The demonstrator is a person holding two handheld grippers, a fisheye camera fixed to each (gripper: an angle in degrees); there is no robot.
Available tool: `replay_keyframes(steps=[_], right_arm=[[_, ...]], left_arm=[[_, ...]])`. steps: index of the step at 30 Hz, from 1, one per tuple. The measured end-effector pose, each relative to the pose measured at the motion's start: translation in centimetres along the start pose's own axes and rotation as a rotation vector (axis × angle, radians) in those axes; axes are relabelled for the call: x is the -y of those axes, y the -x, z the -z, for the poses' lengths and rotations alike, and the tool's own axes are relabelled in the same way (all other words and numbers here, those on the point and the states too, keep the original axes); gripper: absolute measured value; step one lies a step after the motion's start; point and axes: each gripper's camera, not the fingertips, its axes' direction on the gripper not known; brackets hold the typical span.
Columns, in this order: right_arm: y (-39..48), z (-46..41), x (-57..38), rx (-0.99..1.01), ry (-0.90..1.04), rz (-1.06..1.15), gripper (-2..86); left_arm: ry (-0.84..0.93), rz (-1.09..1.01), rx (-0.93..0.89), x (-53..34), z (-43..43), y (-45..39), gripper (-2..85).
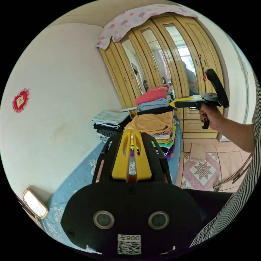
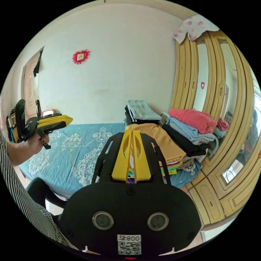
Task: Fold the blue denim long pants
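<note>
While both claws, the left claw (image 1: pixel 132 132) and right claw (image 2: pixel 132 133), are hovering closed and empty above the bed (image 2: pixel 81 152), no blue denim pants are lying spread, so picking them from the far clothes stack (image 2: pixel 163 146) probably comes first.

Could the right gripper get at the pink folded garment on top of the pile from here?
Probably yes: the right gripper hangs in open air beside the pink garment, which lies uncovered on top of the pile.
</note>
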Motion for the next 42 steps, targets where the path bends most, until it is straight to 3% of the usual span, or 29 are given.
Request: replay_keyframes(steps=[8,18,26,42], right_arm=[[4.2,9.6,6.4,0.074,-0.138,0.069,0.1],[10.0,21.5,12.7,0.063,-0.373,0.215,0.9],[13.2,25.0,16.6,0.117,-0.398,0.246,2.7],[16.2,19.1,21.0,0.341,-0.268,0.184,3.5]], left_arm=[[-0.231,-0.059,0.057,-4.8,14.9,-3.5,10.9],[-0.403,-0.025,0.035,-11.1,27.4,-4.9,12.0],[-0.504,-0.016,0.048,-16.1,35.4,-5.5,12.9],[-0.348,0.146,-0.001,-25.3,36.8,-4.2,9.8]])
